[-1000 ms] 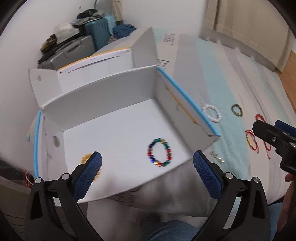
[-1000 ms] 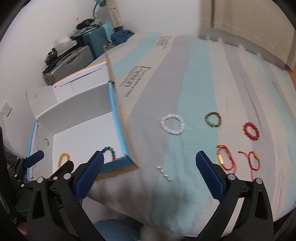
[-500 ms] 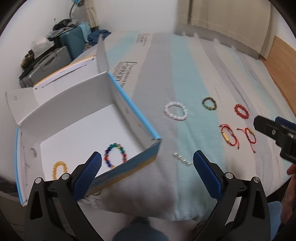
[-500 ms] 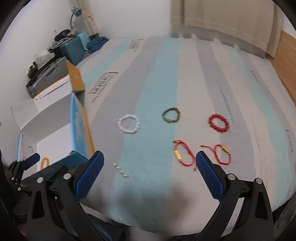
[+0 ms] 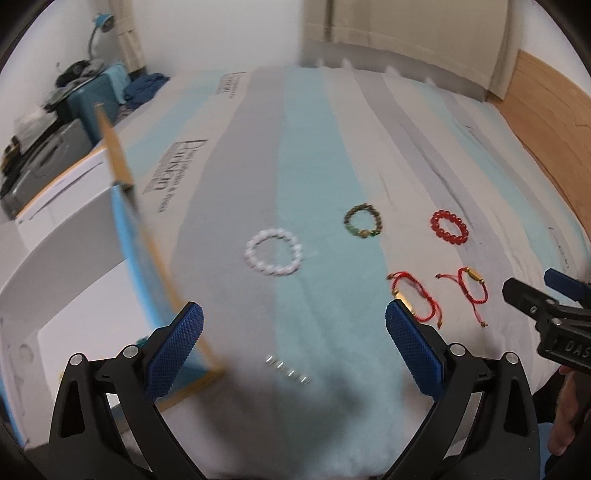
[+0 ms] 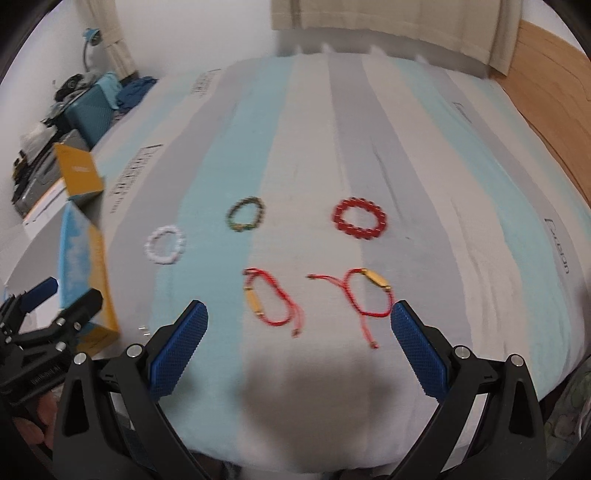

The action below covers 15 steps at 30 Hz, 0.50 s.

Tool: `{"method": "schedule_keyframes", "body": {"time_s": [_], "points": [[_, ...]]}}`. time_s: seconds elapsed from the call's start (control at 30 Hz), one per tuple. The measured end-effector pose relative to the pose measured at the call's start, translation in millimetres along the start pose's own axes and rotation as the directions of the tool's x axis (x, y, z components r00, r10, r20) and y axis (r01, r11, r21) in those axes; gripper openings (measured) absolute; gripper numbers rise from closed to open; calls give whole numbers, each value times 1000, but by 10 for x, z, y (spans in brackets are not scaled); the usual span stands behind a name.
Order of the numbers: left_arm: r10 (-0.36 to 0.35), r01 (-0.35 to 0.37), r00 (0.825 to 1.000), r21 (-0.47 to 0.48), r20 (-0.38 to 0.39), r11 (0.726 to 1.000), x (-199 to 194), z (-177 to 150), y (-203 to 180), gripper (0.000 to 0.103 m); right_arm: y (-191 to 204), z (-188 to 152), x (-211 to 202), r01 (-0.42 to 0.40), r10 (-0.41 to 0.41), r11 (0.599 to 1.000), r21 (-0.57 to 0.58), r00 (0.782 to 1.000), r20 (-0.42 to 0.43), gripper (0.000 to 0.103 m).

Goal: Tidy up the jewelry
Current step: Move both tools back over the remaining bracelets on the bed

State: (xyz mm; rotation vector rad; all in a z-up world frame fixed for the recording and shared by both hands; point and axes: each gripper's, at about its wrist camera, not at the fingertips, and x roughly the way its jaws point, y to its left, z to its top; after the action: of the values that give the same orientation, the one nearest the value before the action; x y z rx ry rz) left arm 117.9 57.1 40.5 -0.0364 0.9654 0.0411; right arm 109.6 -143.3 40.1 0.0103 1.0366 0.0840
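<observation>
Several bracelets lie on the striped bed cover: a white bead bracelet (image 5: 273,252) (image 6: 164,245), a green-brown bead bracelet (image 5: 363,220) (image 6: 246,213), a red bead bracelet (image 5: 449,227) (image 6: 359,217), and two red cord bracelets (image 6: 271,301) (image 6: 369,291) with gold bars. A short row of silver beads (image 5: 288,370) rests near the bed's front edge. My left gripper (image 5: 293,350) hangs open above the silver beads. My right gripper (image 6: 299,349) is open just in front of the cord bracelets. Both hold nothing. The white box (image 5: 74,266) with a blue rim stands at the left.
Suitcases and clutter (image 5: 48,122) are stacked by the wall at far left, with a blue lamp (image 5: 101,26). Curtains (image 6: 388,22) hang behind the bed and wooden floor (image 5: 546,122) shows at the right. A hand (image 6: 33,421) holds the left gripper.
Both views have swung right, away from the box and towards the bracelets on the bed. The box's inside with the multicoloured and yellow bracelets has left the left wrist view.
</observation>
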Motion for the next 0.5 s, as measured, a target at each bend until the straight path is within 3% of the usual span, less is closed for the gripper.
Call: {"method": "schedule_keyframes", "body": {"time_s": [0.23,0.5], "points": [[-54,53,998,-39,-38,998,626,151,-85,97,-399,-25,588,28,-23,997,76,998,-66,95],[-38,37,997,-10,-71,999,1244,225,-148,97,-451,-13,1011,65,-60,997,44,993,-101,95]]}}
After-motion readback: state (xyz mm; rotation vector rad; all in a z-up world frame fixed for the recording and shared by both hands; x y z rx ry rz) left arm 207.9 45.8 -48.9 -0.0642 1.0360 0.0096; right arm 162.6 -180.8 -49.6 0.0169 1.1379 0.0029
